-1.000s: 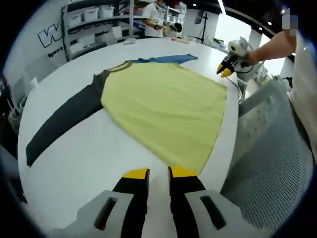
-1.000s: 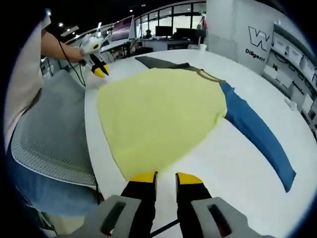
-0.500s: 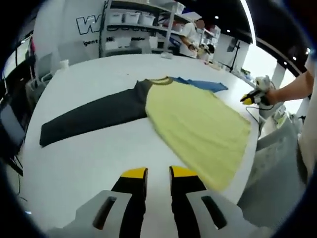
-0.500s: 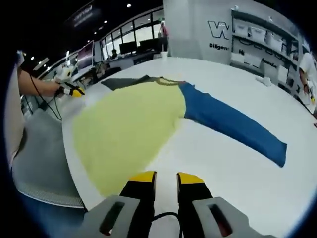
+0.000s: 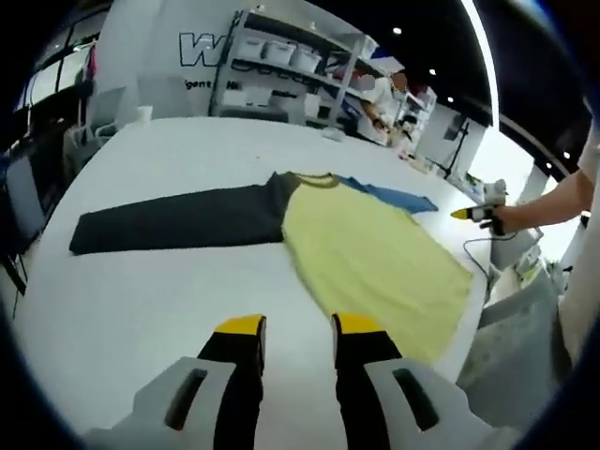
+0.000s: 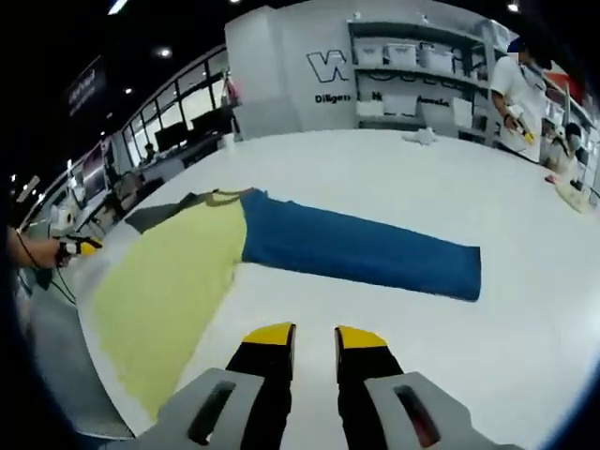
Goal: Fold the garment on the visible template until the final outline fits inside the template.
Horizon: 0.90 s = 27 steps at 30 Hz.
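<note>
Nearest in the left gripper view, the left claw (image 5: pixel 298 325) hangs above the bare white desk (image 5: pixel 141 281) with its yellow-tipped jaws apart and nothing between them. Just ahead and to the right of it lies the shirt (image 5: pixel 375 258), spread flat, its yellow body reaching toward the desk's edge. The dark grey sleeve (image 5: pixel 173 218) stretches out ahead and to the left of the claw, and the blue sleeve (image 5: pixel 394 195) shows past the collar. Farther right, a hand (image 5: pixel 497 217) holds the other claw near the far corner of the yellow cloth. Beyond the desk stand shelves with white bins (image 5: pixel 281 56).

Nearest in the right gripper view, the right claw (image 6: pixel 314 335) also hovers over bare desk (image 6: pixel 487 356), jaws parted and empty. Ahead and to the left lies the yellow body of the shirt (image 6: pixel 169 281); straight ahead the blue sleeve (image 6: pixel 361 251) runs out flat to the right. At the far left, the left claw (image 6: pixel 82 247) shows beside the shirt's edge. Behind the desk a person (image 6: pixel 520 89) stands near the shelves (image 6: pixel 422 66).
</note>
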Motion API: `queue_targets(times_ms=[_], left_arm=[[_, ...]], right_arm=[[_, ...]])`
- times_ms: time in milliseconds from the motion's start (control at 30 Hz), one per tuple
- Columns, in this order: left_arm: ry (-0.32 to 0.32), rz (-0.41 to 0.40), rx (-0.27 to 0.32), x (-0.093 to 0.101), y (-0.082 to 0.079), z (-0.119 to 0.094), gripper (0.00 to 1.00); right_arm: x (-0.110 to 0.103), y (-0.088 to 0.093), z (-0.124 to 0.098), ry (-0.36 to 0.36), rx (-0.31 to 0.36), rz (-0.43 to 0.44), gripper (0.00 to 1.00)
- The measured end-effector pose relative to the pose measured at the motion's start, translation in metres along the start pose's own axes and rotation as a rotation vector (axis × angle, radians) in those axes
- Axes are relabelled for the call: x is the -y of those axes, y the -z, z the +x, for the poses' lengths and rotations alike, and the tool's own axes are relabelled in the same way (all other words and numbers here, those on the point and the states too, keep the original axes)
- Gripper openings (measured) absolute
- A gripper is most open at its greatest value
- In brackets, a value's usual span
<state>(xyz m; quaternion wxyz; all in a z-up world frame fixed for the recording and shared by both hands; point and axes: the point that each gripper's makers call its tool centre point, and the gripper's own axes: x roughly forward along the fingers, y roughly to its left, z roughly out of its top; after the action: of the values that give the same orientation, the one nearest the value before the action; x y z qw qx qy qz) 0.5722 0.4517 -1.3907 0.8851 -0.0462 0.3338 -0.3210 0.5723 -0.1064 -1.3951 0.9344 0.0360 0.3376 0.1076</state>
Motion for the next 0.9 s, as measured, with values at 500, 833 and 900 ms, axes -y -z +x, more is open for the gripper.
queue_targets(times_ms=[500, 833, 900], left_arm=[[-0.013, -0.03, 0.021, 0.006, -0.003, 0.007, 0.27], [-0.025, -0.032, 0.011, 0.006, -0.001, 0.011, 0.29], [-0.03, -0.031, 0.004, 0.006, 0.0, 0.012, 0.29]], right_arm=[[0.104, -0.008, 0.005, 0.248, 0.013, 0.189, 0.08], [0.123, -0.012, 0.015, 0.294, -0.005, 0.219, 0.09], [0.128, -0.012, 0.017, 0.307, -0.004, 0.229, 0.09]])
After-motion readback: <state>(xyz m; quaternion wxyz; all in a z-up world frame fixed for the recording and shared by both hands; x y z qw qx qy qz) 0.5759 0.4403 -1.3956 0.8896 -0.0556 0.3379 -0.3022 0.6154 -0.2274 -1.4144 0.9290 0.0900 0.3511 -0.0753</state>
